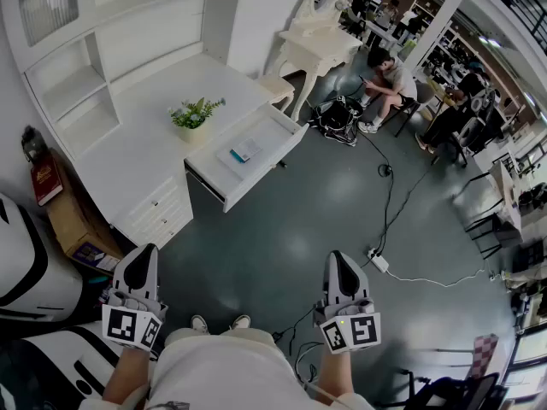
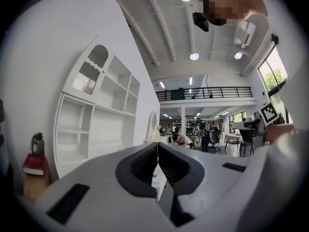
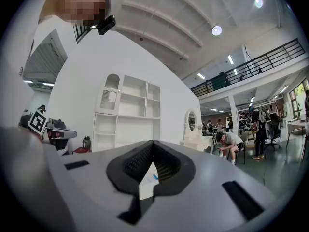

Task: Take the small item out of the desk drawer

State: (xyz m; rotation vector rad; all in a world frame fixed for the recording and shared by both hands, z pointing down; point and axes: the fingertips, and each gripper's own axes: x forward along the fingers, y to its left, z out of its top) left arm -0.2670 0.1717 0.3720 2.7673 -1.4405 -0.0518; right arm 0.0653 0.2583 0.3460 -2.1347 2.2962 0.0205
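Observation:
The white desk [image 1: 141, 148] stands ahead and to the left, with its drawer [image 1: 272, 148] pulled open. A small flat white item with a blue patch [image 1: 244, 152] lies inside the drawer. Both grippers are held level, well short of the desk, over the grey floor. My left gripper [image 1: 144, 251] is shut, and its jaws meet at the tips [image 2: 157, 146] with nothing between them. The right gripper [image 1: 337, 257] also looks shut and empty [image 3: 153, 143]. Through its jaw gap I see the drawer front and the item's blue patch [image 3: 155, 177].
A potted plant [image 1: 196, 114] sits on the desktop behind the drawer. A red book [image 1: 45, 182] lies on a cardboard box left of the desk. A white dressing table [image 1: 318, 37] and a seated person [image 1: 389, 79] are beyond. Cables and a power strip [image 1: 379, 263] lie on the floor.

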